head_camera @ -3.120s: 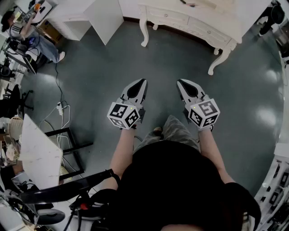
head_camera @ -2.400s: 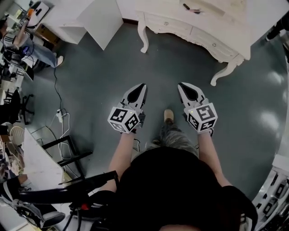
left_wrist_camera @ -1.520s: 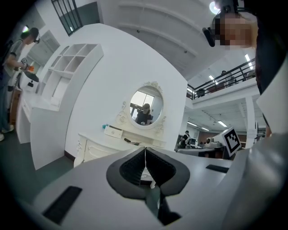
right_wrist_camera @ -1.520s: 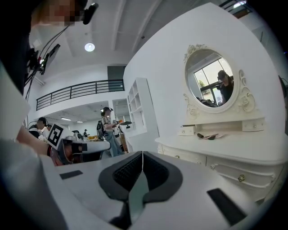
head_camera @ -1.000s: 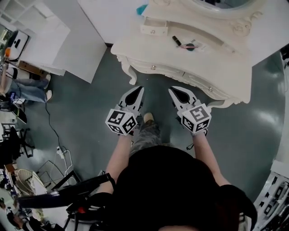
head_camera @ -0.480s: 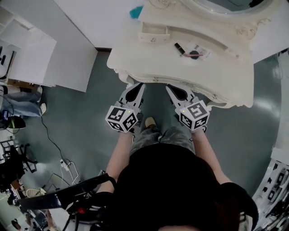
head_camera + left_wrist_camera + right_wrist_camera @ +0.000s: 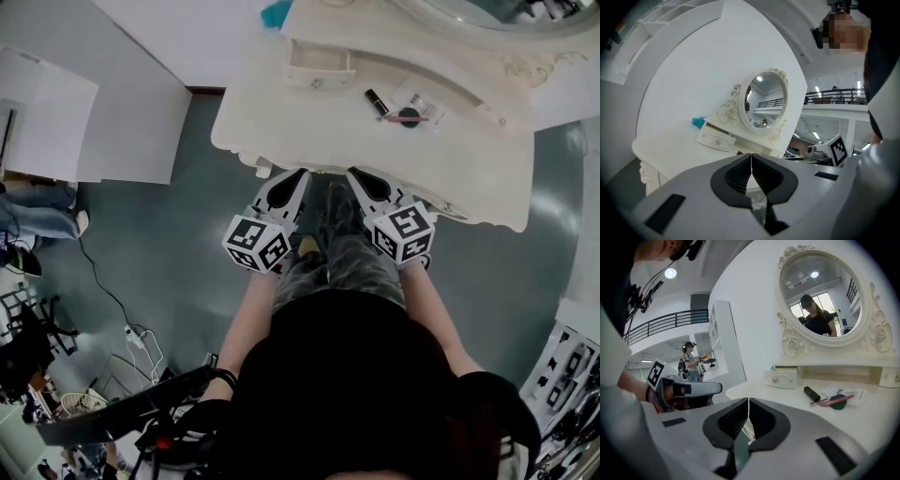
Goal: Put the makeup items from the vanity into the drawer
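Observation:
On the cream vanity top lie a black lipstick tube, a dark round compact with a pink stick across it, and a clear packet. A small drawer box stands at the back left of the top. My left gripper and right gripper are side by side at the vanity's front edge. Both are shut and hold nothing. The vanity's front drawers are hidden under the edge.
An oval mirror rises behind the top, with a teal thing beside the drawer box. A white cabinet stands to the left on the grey floor. A person stands far off.
The vanity has come closer in the head view. Both grippers went from over the open floor to its front edge, staying shut and side by side.

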Action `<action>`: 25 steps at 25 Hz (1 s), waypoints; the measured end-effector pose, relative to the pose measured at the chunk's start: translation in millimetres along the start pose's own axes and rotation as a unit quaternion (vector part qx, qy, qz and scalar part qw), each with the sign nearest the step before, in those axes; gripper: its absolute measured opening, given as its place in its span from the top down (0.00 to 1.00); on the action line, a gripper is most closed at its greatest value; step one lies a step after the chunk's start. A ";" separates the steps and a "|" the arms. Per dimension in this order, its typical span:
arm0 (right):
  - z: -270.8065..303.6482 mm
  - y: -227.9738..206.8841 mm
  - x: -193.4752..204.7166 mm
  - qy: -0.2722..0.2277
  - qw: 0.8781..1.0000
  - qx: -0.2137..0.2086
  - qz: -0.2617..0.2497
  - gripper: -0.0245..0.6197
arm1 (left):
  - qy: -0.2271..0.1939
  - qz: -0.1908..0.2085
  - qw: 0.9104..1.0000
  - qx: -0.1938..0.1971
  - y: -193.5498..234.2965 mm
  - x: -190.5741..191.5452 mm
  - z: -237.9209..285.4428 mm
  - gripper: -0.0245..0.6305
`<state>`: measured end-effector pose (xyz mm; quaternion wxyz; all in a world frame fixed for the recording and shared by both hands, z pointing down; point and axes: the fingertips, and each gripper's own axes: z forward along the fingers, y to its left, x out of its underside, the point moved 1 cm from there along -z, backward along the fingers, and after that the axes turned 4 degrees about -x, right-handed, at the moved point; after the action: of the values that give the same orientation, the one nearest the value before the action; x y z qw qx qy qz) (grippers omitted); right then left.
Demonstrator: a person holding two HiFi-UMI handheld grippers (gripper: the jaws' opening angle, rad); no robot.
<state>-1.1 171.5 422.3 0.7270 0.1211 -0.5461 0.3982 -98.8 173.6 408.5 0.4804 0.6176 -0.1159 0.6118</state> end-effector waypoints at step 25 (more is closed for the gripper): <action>73.3 -203.7 7.1 0.233 0.968 0.084 -0.048 0.74 | 0.072 0.007 0.997 0.004 43.3 -22.8 166.3 0.94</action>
<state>93.3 -3.2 508.8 0.8398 0.1116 -0.3193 0.4246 -28.4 19.0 443.2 0.4812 0.5729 -0.0827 0.6584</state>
